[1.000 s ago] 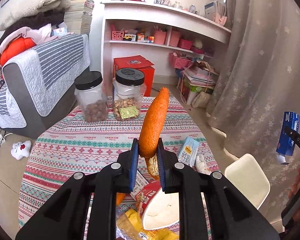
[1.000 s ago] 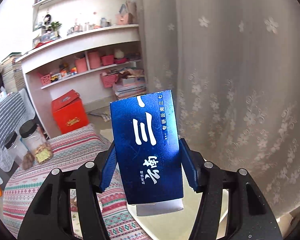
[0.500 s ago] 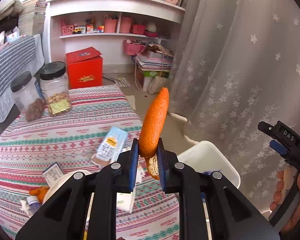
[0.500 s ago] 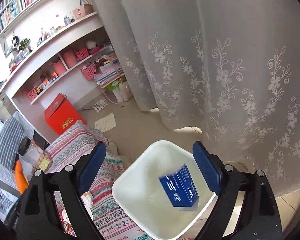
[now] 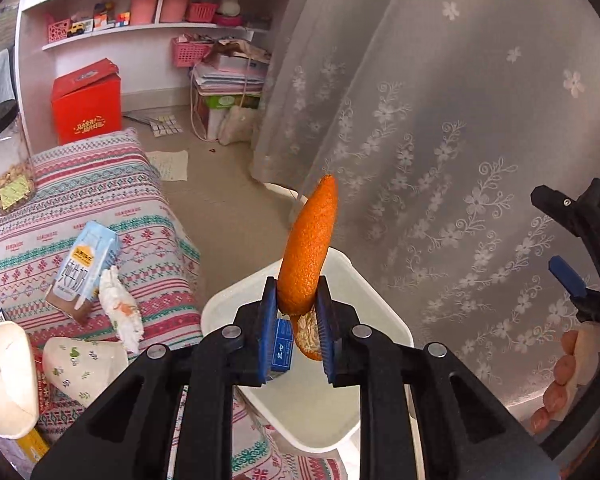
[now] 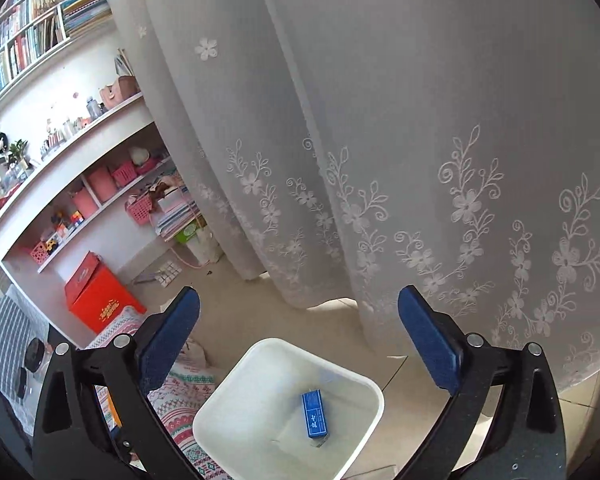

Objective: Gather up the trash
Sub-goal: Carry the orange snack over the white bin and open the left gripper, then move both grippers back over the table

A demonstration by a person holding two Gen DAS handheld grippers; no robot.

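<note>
My left gripper (image 5: 296, 320) is shut on a long orange peel (image 5: 308, 248) and holds it above the white trash bin (image 5: 380, 312). A blue box (image 6: 315, 414) lies on the bin's bottom (image 6: 364, 380); it also shows between the left fingers (image 5: 282, 344). My right gripper (image 6: 300, 344) is open and empty, high above the bin. It also shows at the right edge of the left wrist view (image 5: 572, 264). On the patterned table (image 5: 148, 216) lie a milk carton (image 5: 82, 268), a crumpled tissue (image 5: 120, 308) and paper cups (image 5: 80, 364).
A white lace curtain (image 6: 420, 160) hangs right behind the bin. Shelves (image 5: 140, 28), a red box (image 5: 86, 106) and stacked papers (image 5: 228, 76) stand at the back. A jar (image 5: 4, 160) stands on the table at the left.
The blue box has dropped from my right gripper into the bin, and that gripper has opened and risen. My left gripper has swung right with the peel, from the table to over the bin.
</note>
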